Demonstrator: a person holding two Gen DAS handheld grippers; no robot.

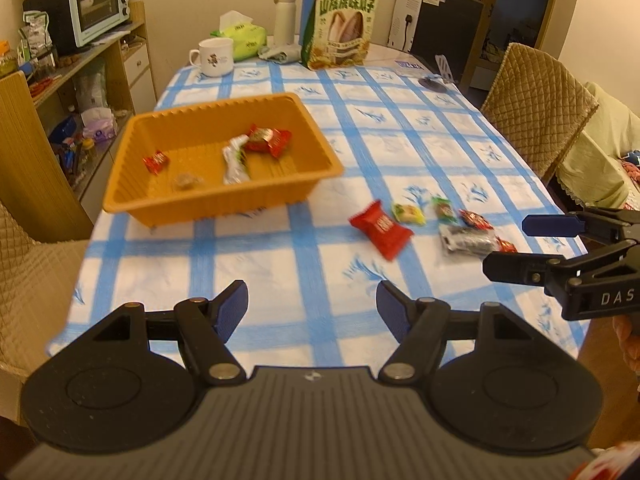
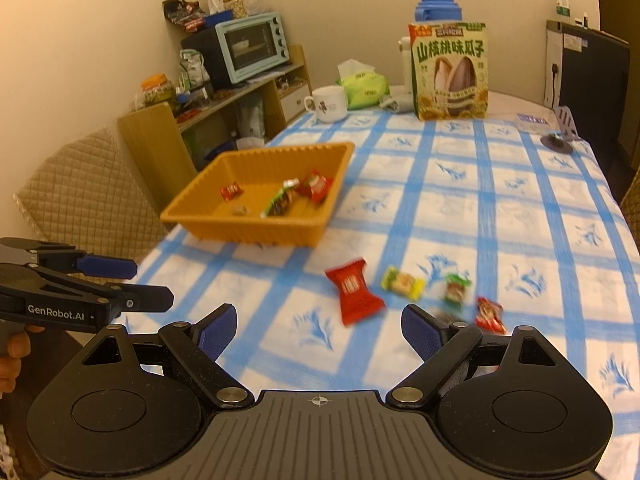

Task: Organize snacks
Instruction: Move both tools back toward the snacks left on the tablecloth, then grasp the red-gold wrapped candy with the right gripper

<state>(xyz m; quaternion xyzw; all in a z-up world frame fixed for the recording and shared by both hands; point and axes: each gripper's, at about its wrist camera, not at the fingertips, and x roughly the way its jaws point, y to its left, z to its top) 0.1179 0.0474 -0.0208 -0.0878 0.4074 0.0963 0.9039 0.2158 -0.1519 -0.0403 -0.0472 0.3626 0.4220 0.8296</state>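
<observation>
An orange basket (image 1: 316, 136) (image 2: 192, 220) stands on the left of the checked tablecloth and holds several wrapped snacks. Loose on the cloth lie a red packet (image 1: 381, 229) (image 2: 353, 291), a yellow-green candy (image 1: 408, 213) (image 2: 402, 282), a green candy (image 1: 444, 210) (image 2: 456, 290), a small red candy (image 1: 475, 219) (image 2: 489, 314) and a dark clear packet (image 1: 466, 239). My left gripper (image 1: 313, 307) (image 2: 136, 284) is open over bare cloth, short of the red packet. My right gripper (image 2: 318, 330) (image 1: 506, 245) is open too, with nothing between its fingers, its tips just short of the loose candies.
At the table's far end stand a big sunflower-seed bag (image 1: 344, 28) (image 2: 450, 72), a white mug (image 1: 214, 56) (image 2: 328, 103), a tissue pack (image 1: 242, 40), a white flask (image 1: 285, 16) and a blue jug (image 2: 438, 2). Padded chairs (image 1: 536, 104) (image 2: 84, 196) flank the table; a shelf with a toaster oven (image 1: 100, 4) stands left.
</observation>
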